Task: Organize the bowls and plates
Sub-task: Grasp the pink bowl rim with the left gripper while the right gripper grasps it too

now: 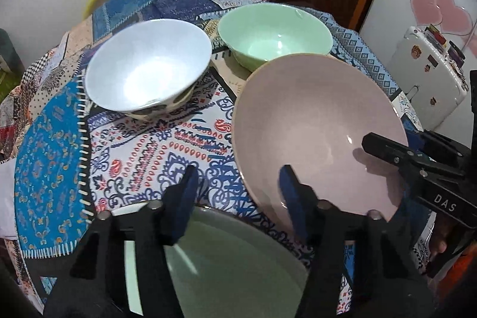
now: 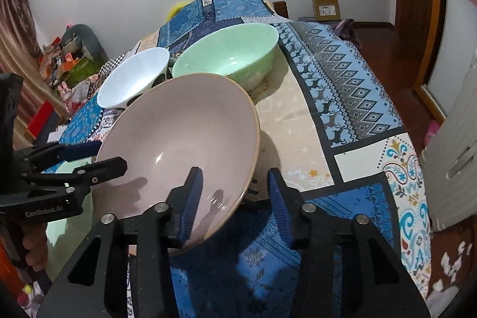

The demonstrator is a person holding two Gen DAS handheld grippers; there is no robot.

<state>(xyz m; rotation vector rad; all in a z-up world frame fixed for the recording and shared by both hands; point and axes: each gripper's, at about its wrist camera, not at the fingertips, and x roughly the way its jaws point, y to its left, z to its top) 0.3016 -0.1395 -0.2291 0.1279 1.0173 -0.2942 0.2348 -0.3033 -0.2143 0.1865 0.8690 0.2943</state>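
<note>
While tilted, pink bowl and green bowl hold nothing.

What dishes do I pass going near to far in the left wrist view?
Pale green plate under the left gripper → pink bowl, tilted, with the right gripper at its rim → white bowl → green bowl.

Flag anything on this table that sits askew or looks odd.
The pink bowl is tipped steeply on its side rather than flat on the tablecloth, its near rim between the right tool's fingers. The white bowl and green bowl stand upright.
</note>
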